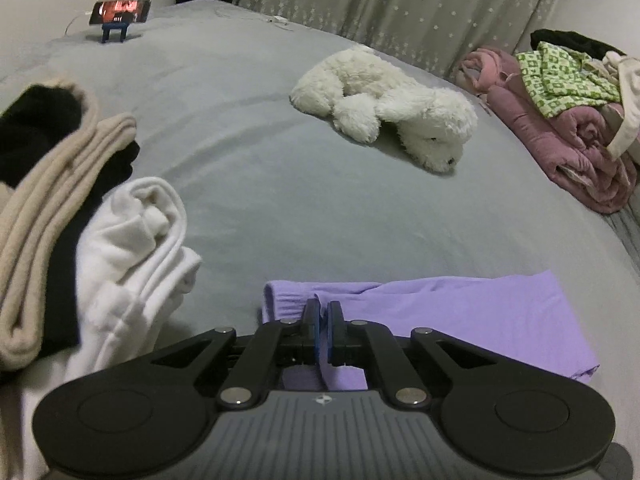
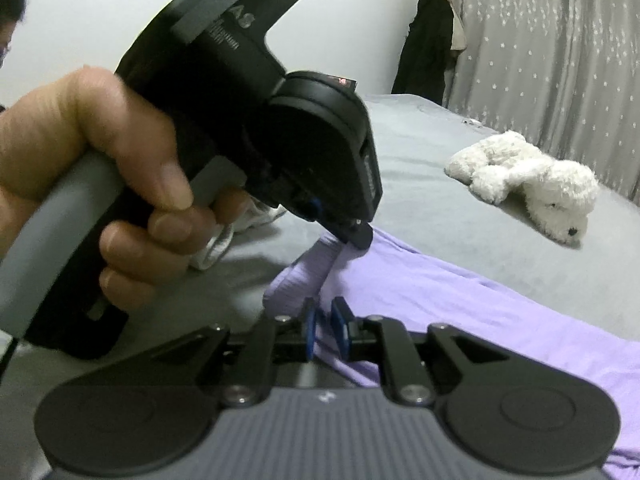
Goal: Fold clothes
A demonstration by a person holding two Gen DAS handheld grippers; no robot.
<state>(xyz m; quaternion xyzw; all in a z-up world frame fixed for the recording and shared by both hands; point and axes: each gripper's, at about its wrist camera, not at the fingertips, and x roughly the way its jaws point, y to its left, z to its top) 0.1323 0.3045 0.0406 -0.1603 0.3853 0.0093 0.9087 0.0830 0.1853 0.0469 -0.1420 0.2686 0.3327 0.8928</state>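
A lilac garment (image 1: 460, 312) lies flat on the grey bed (image 1: 260, 152), its ribbed cuff end at the near left. My left gripper (image 1: 323, 312) is shut on a fold of that lilac cloth just behind the cuff. In the right wrist view the lilac garment (image 2: 460, 304) spreads to the right, and my right gripper (image 2: 326, 320) is nearly shut with a ridge of the cloth between its blue pads. The left gripper (image 2: 356, 236), held by a hand (image 2: 100, 168), pinches the same cloth just beyond.
Folded beige, black and white clothes (image 1: 80, 208) are stacked at the left. A white plush dog (image 1: 384, 108) lies mid-bed. A pile of pink bedding and green-patterned clothes (image 1: 568, 112) sits at the right. A phone on a stand (image 1: 119, 14) stands far left, curtains (image 1: 400, 4) behind.
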